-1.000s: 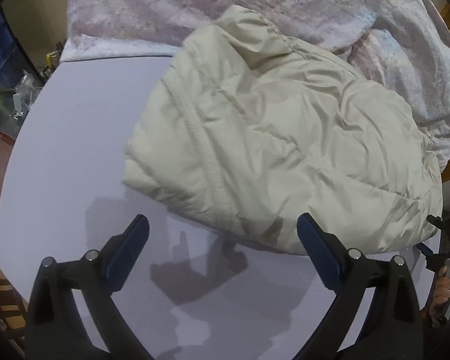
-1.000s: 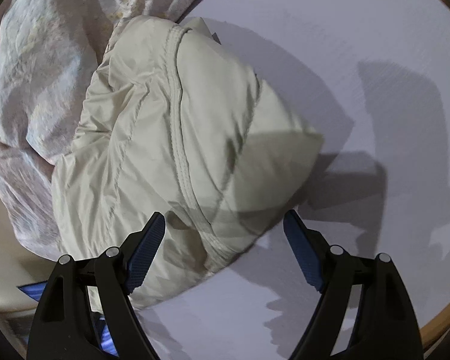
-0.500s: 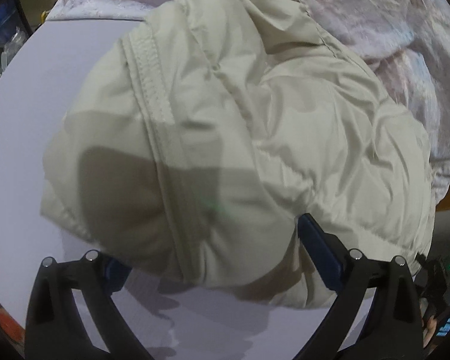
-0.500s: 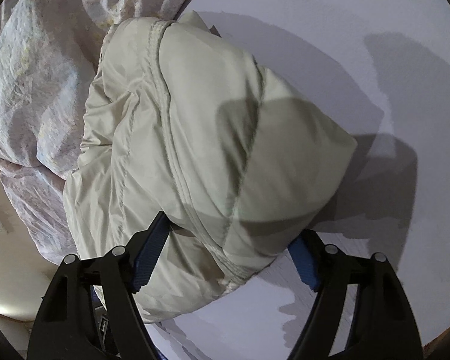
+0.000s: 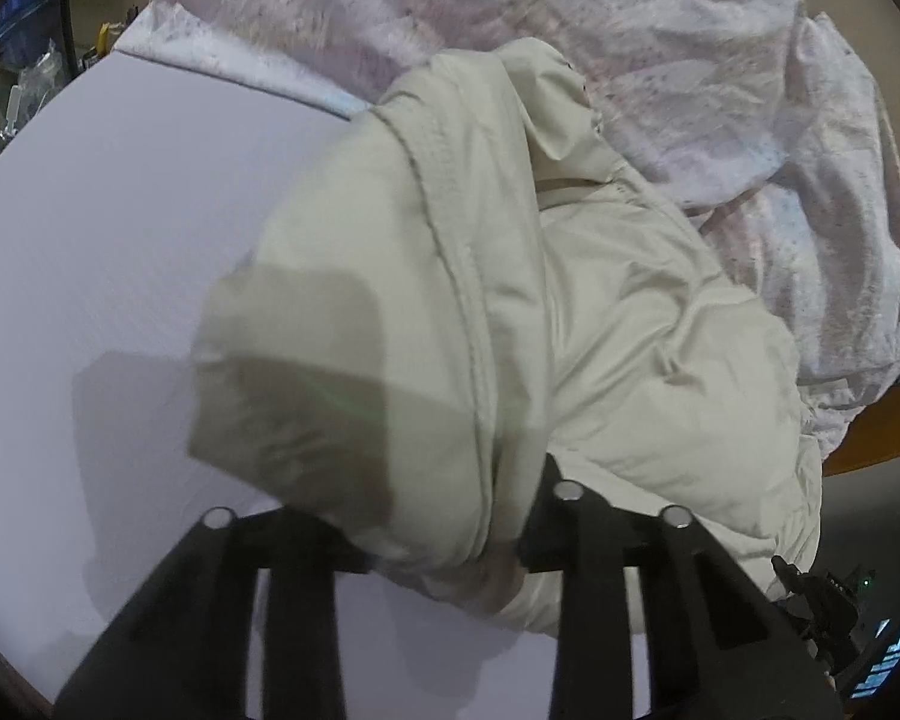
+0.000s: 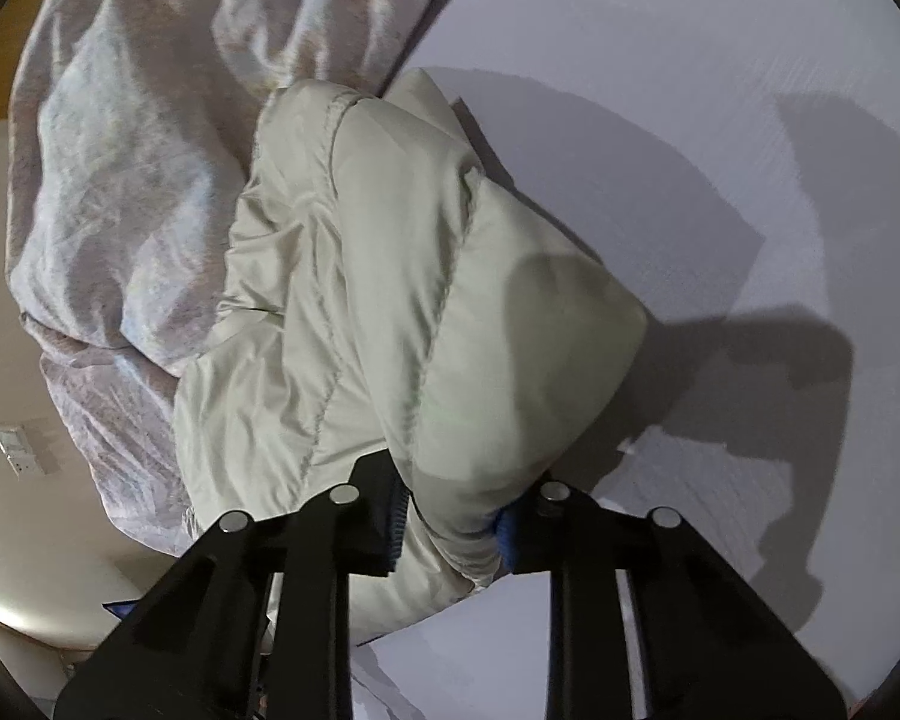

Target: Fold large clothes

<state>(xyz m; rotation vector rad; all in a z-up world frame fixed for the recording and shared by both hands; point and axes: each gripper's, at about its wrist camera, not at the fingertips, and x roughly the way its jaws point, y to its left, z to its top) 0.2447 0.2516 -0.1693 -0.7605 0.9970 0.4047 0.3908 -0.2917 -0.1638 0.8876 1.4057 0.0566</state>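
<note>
A cream padded jacket (image 5: pixel 510 312) lies bunched on the white table (image 5: pixel 120 228), folded over itself. My left gripper (image 5: pixel 438 534) is shut on the jacket's near edge, with fabric bulging between its black fingers. In the right wrist view the same jacket (image 6: pixel 402 312) fills the middle. My right gripper (image 6: pixel 450 516) is shut on another part of its near edge, and the blue pads (image 6: pixel 507 531) press into the cloth. The fingertips of both grippers are mostly hidden by fabric.
A crumpled pale pink patterned sheet (image 5: pixel 660 60) lies behind the jacket, and it also shows in the right wrist view (image 6: pixel 138 168). The table's wooden rim (image 5: pixel 870 438) shows at the right. Cluttered shelves (image 5: pixel 12 78) stand beyond the far left. Bare tabletop (image 6: pixel 720 120) lies right of the jacket.
Both grippers moved forward onto the jacket's near edge and closed on it. The jacket has bunched up and lifted slightly at the grips.
</note>
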